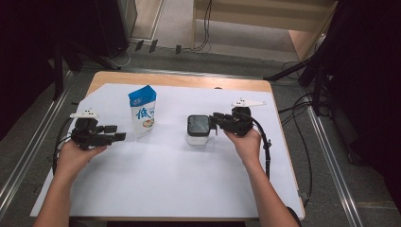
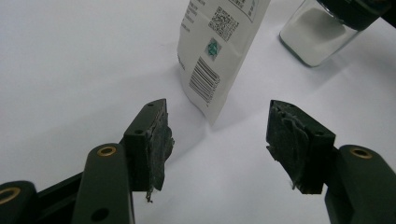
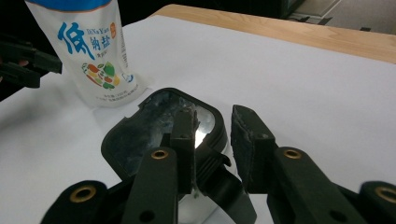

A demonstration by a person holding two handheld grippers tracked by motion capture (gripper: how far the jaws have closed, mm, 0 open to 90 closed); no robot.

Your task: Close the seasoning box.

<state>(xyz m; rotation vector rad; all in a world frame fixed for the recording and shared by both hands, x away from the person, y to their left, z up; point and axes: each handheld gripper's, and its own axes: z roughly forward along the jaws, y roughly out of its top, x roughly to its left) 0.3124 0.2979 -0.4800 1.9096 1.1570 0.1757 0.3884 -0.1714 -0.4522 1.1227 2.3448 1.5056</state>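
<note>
High view gives you the whole layout: a wooden table (image 1: 179,79) under a white sheet (image 1: 165,175), your forearms coming in from the bottom, and grey floor with cables and stands beyond the far edge. On the sheet a pouch (image 1: 142,111) stands upright left of centre, and a jar (image 1: 198,129) sits just right of centre, well apart from the pouch. Your left gripper (image 1: 118,133) hovers near the pouch's left side, not touching it. Your right gripper (image 1: 213,119) is at the jar's right edge, on its dark lid.

Right gripper view shows what the high view cannot: the jar's lid (image 3: 140,140) is a black rounded-square cap with a grey, smeared inner face, and a black tab sticks out from it toward you. The right gripper (image 3: 215,128) has one jaw over the lid and the other beside it, a clear gap between them; the pads press on nothing, so those tongs are released around the tab. This view also shows the pouch's (image 3: 95,56) front: a blue top, large blue Chinese characters, small Latin lettering too fine to read, and a picture of vegetables.

Left gripper view shows the pouch's (image 2: 219,51) back instead: a barcode, a QR code, a small green mark and tiny print you cannot read. The left gripper (image 2: 217,135) stands wide and released, the pouch's lower corner just beyond its pads. At upper right the jar (image 2: 317,35) shows clear glass with white powder inside.
</note>
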